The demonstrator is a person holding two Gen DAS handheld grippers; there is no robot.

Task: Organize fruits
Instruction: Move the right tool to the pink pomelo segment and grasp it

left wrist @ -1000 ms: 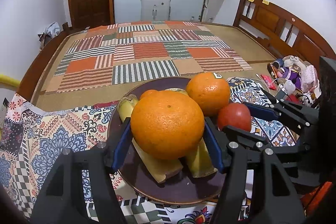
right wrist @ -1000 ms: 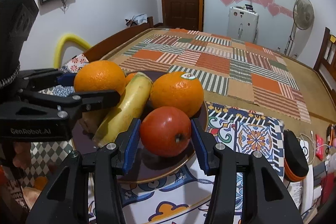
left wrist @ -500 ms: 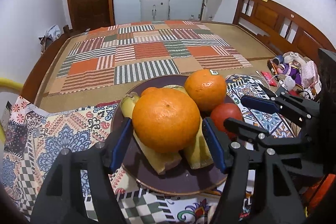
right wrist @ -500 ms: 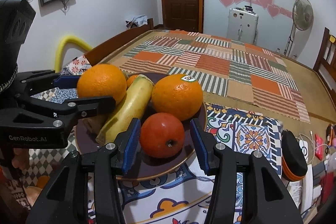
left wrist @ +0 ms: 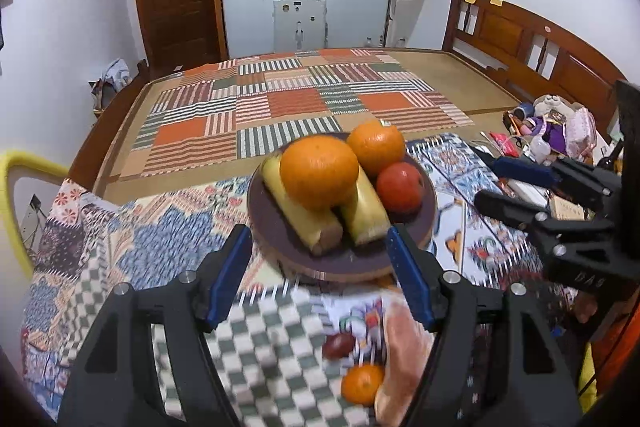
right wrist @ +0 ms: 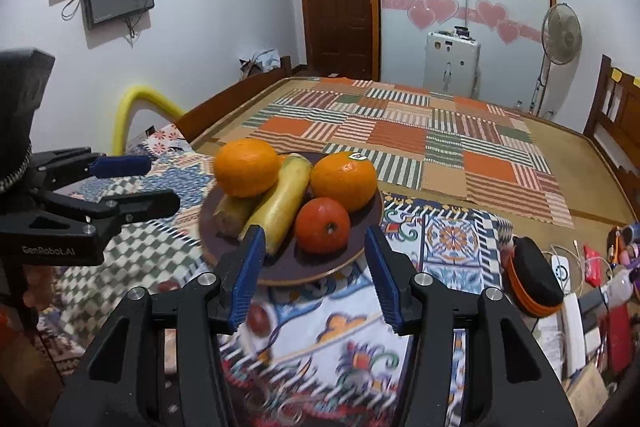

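The jaws of the left gripper [left wrist: 320, 259] stand wide apart and hold nothing; the jaws of the right gripper [right wrist: 316, 263] are also apart and empty. Both grippers are just before the near rim of the dark plate [left wrist: 280, 247], which rests on a patterned cloth [left wrist: 160, 227] over the bed. Nothing stands between the jaws and the fruit. At 3 o'clock from the plate, in the right wrist view, lie a black and orange case [right wrist: 532, 275] and a clutter of small items, partly cut off. On the plate, two bananas [left wrist: 308, 223] lie side by side, a large orange [left wrist: 319, 171] sits on top of them, a second orange [left wrist: 376, 145] with a small sticker is at 12 o'clock, and a red tomato-like fruit [left wrist: 400, 187] is at 3 o'clock, touching it. Below the left jaws, at 6 o'clock, a small orange fruit [left wrist: 362, 383] and a dark red one [left wrist: 338, 345] are blurred, hard to name
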